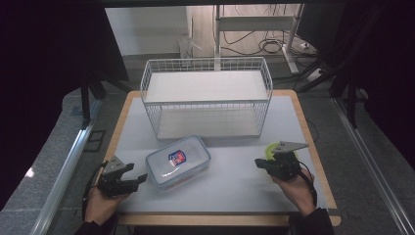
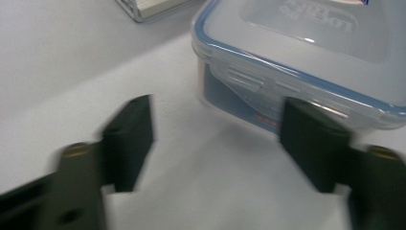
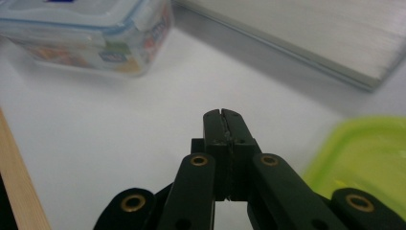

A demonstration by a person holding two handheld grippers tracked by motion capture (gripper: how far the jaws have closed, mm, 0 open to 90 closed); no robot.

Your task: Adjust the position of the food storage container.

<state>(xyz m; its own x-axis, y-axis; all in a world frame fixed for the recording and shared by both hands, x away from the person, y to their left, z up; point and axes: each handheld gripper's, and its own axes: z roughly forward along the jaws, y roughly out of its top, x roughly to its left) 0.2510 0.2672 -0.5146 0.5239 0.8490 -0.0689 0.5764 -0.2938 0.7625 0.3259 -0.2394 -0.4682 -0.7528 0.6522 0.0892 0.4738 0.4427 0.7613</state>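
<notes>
At the lower left of the high view, the left gripper [image 1: 142,177] has its jaws spread with nothing between them, just beside the box [image 1: 178,162]. The box sits low and centre on the table [image 1: 235,188], in front of the wire rack [image 1: 205,98]. At the lower right, the right gripper [image 1: 258,163] is pressed together and empty, beside a green lid [image 1: 268,149].

Clear plastic container [image 1: 177,162] with blue-sealed lid, closed. It lies flat, near-left on the table, turned askew.
</notes>
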